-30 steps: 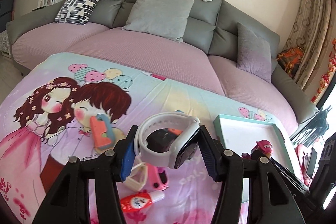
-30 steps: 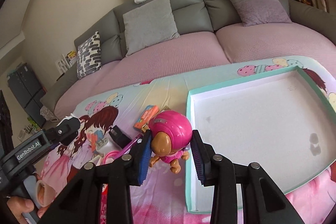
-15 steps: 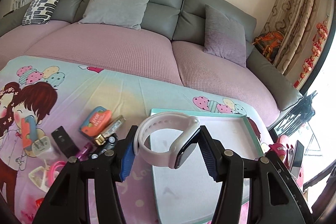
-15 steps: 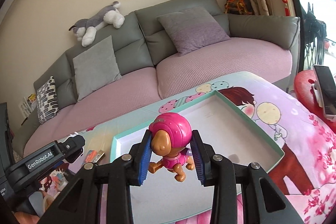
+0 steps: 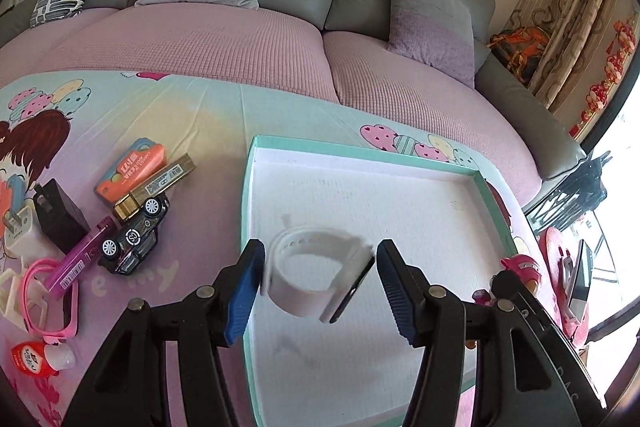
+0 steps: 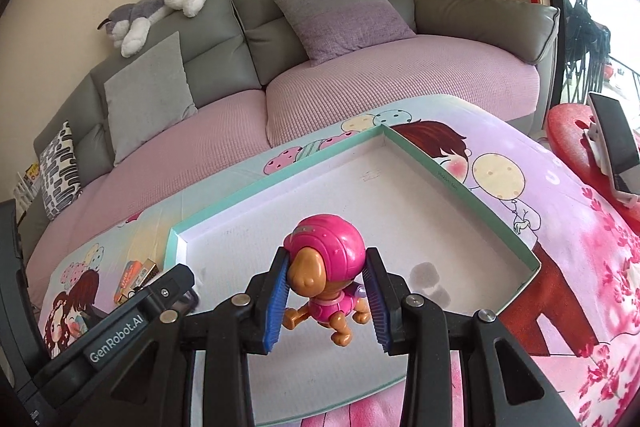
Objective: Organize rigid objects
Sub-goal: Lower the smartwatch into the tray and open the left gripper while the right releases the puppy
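Note:
A white smartwatch (image 5: 316,277) is blurred between the jaws of my left gripper (image 5: 318,287), over the white tray with a teal rim (image 5: 246,187). The jaws stand wider than the watch, with gaps on both sides. My right gripper (image 6: 326,301) is shut on a pink-helmeted toy puppy (image 6: 324,271) and holds it above the tray (image 6: 464,183). The puppy and right gripper show at the lower right of the left wrist view (image 5: 520,267).
Left of the tray on the cartoon cloth lie a black toy car (image 5: 134,235), an orange box (image 5: 130,167), a gold box (image 5: 154,187), a white charger (image 5: 20,231), a purple pen (image 5: 78,259), pink goggles (image 5: 48,299) and a red bottle (image 5: 36,359). A sofa (image 5: 240,39) stands behind.
My left gripper moved right over the tray and its jaws opened off the watch. My right gripper carried the puppy further over the tray.

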A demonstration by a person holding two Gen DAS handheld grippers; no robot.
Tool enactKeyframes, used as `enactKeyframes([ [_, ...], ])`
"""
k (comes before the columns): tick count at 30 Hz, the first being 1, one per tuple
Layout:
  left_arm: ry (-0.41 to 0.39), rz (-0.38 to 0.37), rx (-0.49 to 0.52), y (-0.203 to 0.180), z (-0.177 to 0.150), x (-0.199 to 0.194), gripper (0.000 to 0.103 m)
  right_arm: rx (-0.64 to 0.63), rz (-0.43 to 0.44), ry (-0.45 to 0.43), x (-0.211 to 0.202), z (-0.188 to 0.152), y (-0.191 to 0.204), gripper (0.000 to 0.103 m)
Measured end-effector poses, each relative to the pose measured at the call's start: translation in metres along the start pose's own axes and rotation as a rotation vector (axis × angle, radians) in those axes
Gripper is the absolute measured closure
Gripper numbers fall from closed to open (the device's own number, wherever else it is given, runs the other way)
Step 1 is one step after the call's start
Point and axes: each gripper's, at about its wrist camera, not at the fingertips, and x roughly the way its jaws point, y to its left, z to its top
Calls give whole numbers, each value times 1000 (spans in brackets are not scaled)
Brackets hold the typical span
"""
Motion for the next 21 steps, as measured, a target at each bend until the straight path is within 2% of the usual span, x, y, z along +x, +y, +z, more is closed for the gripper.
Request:
enactKeyframes([
  [7, -4, 18, -10, 6, 0, -4, 31, -22, -11, 40, 11, -5, 6, 64],
  [9, -16, 33, -22, 9, 1, -6, 18, -23, -10, 47, 14, -6, 7, 63],
  [11, -29, 54, -37, 14, 3, -9, 14, -31, -21, 59, 16, -7, 8, 54],
  [13, -35, 78, -50, 19, 4, -12, 13, -44, -22, 63, 18, -8, 11, 38],
  [15, -38, 104, -68, 24, 6, -14, 10, -56, -18, 67, 20, -9, 13, 35],
  [17, -42, 132, -85, 31, 7, -16, 7, -68, -18, 68, 21, -10, 16, 27],
  [21, -47, 176, -110, 42, 8, -20, 7, -86, -19, 71, 24, -12, 19, 18],
])
